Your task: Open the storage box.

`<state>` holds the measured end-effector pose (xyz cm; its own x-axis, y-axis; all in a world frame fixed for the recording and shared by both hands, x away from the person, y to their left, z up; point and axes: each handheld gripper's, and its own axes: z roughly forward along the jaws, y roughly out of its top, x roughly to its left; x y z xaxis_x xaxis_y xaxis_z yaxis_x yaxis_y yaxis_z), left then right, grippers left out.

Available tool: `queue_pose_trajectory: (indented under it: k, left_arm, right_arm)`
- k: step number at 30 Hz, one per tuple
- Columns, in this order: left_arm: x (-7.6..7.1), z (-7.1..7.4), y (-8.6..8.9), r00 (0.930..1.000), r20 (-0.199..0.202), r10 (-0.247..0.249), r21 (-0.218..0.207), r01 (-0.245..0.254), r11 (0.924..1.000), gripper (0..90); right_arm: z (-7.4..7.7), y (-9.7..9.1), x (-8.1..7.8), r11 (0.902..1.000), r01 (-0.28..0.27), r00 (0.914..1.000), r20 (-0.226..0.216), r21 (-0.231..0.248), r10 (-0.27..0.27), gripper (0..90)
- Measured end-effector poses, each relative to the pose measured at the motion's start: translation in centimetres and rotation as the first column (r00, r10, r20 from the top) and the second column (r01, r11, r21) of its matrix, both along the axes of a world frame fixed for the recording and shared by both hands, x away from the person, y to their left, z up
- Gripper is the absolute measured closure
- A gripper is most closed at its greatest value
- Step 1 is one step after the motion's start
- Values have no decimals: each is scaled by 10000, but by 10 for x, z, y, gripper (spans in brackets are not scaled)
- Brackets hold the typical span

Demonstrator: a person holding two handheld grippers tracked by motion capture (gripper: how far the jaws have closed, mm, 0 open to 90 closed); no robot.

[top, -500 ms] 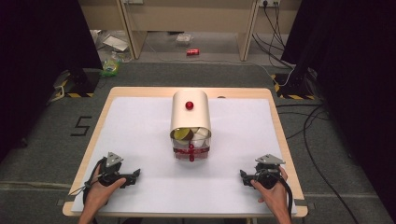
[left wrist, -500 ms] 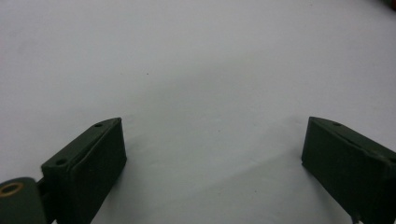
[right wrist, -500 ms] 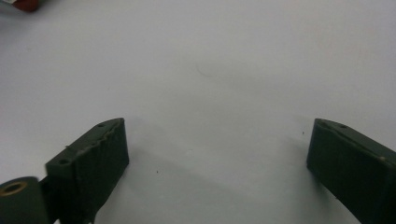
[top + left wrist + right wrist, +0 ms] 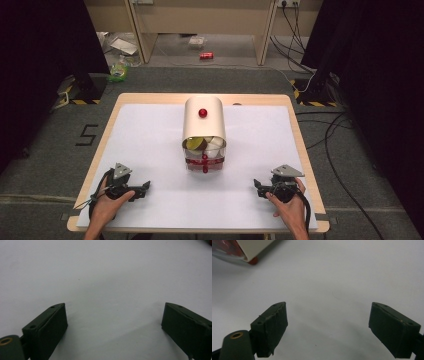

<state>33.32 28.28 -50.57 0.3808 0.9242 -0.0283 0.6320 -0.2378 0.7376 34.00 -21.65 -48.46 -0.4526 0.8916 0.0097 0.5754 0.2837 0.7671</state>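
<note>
Centrally, cream container (image 4: 204, 125) sits between left gripper (image 4: 141, 189) and right gripper (image 4: 259, 188), jaws apart, empty

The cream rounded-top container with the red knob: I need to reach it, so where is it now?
In the high view the cream rounded-top container stands mid-table on the white sheet, ahead of and between the left gripper and the right gripper.

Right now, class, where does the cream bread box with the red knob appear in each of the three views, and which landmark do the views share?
High view: the bread box stands mid-table, between and beyond both claws.
Left gripper view: white table cover ahead of the open claw; a dark sliver at the top right corner is too small to identify.
Right gripper view: the box's corner sits at top left.
Shared landmark: the white table cover.
</note>
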Motion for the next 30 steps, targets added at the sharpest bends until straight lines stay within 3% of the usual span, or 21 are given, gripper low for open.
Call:
queue_pose_trajectory:
  k: [6, 9, 14, 21, 24, 30]
  left_arm:
    - [-1, 1, -1, 10000, 86, -39, 145, 38, 9999, 66]
    - [-1, 3, -4, 9998, 110, -160, -168, 162, 9997, 156]
    - [-1, 4, -12, 9989, 123, -453, 18, 453, 9990, 150]
    - [-1, 2, -13, 9985, 147, -523, 5, 523, 9986, 134]
    - [-1, 2, -13, 9985, 141, -527, -10, 527, 9986, 132]
    - [-1, 2, -13, 9985, 139, -539, -65, 540, 9985, 130]
  right_arm:
    - [10, 11, 0, 9988, -352, 9974, 635, 345, 330, 185]
    - [17, 24, 2, 9953, -801, 9921, 1008, 541, 744, 204]
    - [20, 38, 5, 9909, -1189, 9871, 1156, 631, 1111, 208]
    - [46, 58, 1, 9814, -1707, 9716, 1808, 883, 1527, 233]
    - [54, 63, -2, 9778, -1865, 9665, 1966, 960, 1650, 234]
    - [62, 70, -7, 9766, -1894, 9662, 1963, 1016, 1669, 240]
